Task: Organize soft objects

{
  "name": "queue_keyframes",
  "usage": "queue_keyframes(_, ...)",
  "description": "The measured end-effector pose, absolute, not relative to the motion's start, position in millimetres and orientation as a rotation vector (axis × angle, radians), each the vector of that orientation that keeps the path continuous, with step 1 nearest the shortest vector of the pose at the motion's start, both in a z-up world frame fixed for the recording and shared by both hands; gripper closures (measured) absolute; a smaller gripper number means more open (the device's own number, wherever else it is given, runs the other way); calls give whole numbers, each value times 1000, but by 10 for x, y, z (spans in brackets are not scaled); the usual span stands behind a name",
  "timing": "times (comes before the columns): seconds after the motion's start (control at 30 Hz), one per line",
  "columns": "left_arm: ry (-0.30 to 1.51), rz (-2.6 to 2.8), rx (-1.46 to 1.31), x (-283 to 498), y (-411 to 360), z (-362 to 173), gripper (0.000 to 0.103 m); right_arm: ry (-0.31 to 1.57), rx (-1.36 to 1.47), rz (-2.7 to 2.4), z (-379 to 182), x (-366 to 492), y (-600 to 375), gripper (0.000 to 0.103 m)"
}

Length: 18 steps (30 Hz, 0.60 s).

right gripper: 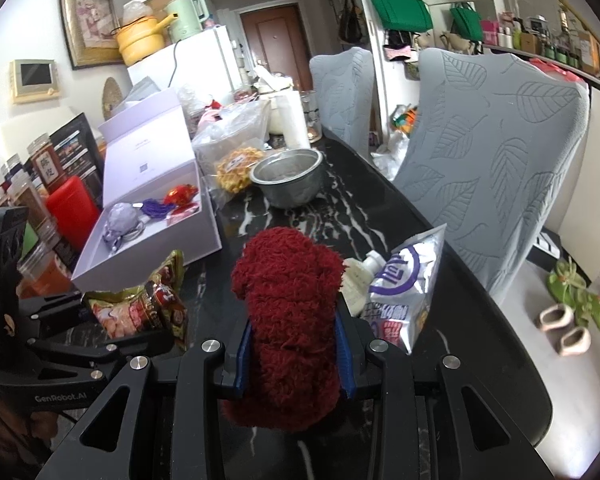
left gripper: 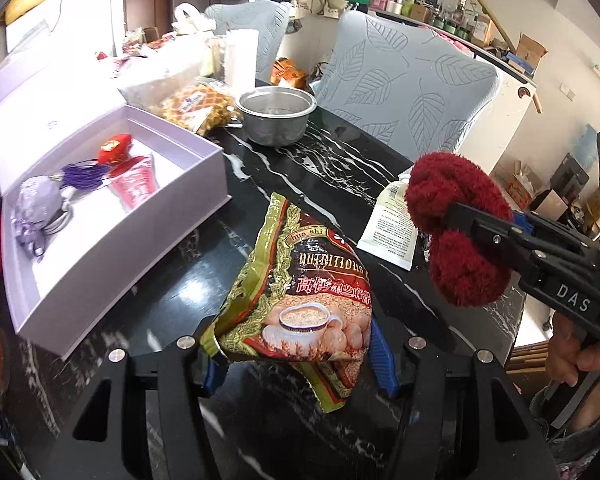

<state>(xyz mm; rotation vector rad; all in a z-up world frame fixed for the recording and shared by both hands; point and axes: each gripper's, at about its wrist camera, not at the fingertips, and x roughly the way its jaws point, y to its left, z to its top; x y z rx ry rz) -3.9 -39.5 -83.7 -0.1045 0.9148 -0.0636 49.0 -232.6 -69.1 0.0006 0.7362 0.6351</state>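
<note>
Right gripper [right gripper: 296,344]: jaws are pinching the red fluffy bundle [right gripper: 290,320] across its middle, blue pads pressing in on both sides. The squeeze at the waist is making the pile bulge above and below, which suggests something soft and light, probably a sock or cloth. It is hanging clear of the worktop [right gripper: 360,216], lower centre of the right wrist view; in the left wrist view it is sitting at the right edge, lifted above the white tube [left gripper: 392,220].

Left gripper [left gripper: 296,364]: jaws are closing on the lower end of the cereal bag [left gripper: 300,292], blue pads sitting at either edge of the crumpled foil. Whether it is gripping hard or only touching, I cannot tell for sure; the bag is looking caught and tilted up off the worktop, lower centre of the left view.

Outward: the open white box [left gripper: 204,184] is lying in the left half of the left view, lid standing up behind. Inside are a grey pouch [left gripper: 36,204], a purple tassel [left gripper: 80,172] and a red charm [left gripper: 114,146], so this is likely the collecting place for the soft things. My guess is that both held items are heading there. A silver-and-purple pouch [right gripper: 404,288] is leaning just beside the bundle. A metal pot [left gripper: 276,114] is standing further back.
</note>
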Motion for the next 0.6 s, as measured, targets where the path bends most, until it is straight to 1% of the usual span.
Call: queue_keyframes(0.6,834,144,-173,-754,-8,-638,46,721,-52,831,-653,93,-1860,69)
